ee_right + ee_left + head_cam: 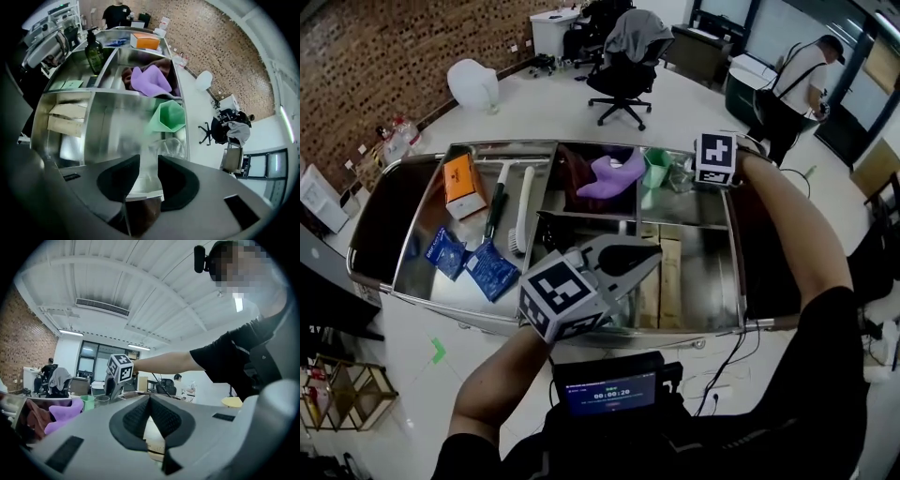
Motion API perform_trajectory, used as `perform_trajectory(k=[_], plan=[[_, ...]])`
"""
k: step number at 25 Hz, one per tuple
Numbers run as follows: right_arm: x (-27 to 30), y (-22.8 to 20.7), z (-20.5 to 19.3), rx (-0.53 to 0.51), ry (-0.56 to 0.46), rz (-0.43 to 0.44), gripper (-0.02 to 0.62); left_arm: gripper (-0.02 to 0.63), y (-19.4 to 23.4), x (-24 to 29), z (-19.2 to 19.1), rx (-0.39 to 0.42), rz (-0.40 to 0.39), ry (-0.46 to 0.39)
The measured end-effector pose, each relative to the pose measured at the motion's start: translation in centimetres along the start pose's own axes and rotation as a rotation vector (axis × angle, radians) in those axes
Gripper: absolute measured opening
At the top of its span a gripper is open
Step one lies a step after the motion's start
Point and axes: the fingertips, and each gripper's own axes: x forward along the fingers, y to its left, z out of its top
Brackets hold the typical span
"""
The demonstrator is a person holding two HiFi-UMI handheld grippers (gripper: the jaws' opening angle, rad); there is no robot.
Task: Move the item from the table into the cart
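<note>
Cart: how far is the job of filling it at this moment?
Done: the cart already holds an orange box, a brush, blue packets, a purple item, a green cup and a clear cup. In hand: nothing; the right gripper is open above the cups, the left gripper shut and empty. Left: unclear, no table shows.

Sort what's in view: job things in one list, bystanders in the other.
Job in hand:
cart; right tongs, open above the clear glass; green cup; already in the cart: purple item, orange box, brush, blue packets.

Just lying about:
office chair; white container; small screen.
</note>
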Motion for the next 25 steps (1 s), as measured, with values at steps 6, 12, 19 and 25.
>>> perform_trajectory(k=[6,12,19,25], plan=[[-7.0,4.7,2.1,0.170,-0.369,-0.070,0.115,0.002,-2.9,-0.6,0.8,0.045,-0.051,-0.011],[-12.7,9.2,2.7,0.399,-0.710,-0.197,0.040,0.002,-4.7,-2.2,0.9,0.053,-0.108,-0.027],[-18.5,15.4,1.4,0.569,-1.039,-0.352,0.003,0.002,-7.4,-2.1,0.0,0.019,-0.120,-0.018],[-20.9,21.6,0.5,0.628,-1.225,-0.327,0.003,0.002,-10.9,-0.9,-0.1,0.023,-0.081,-0.013]])
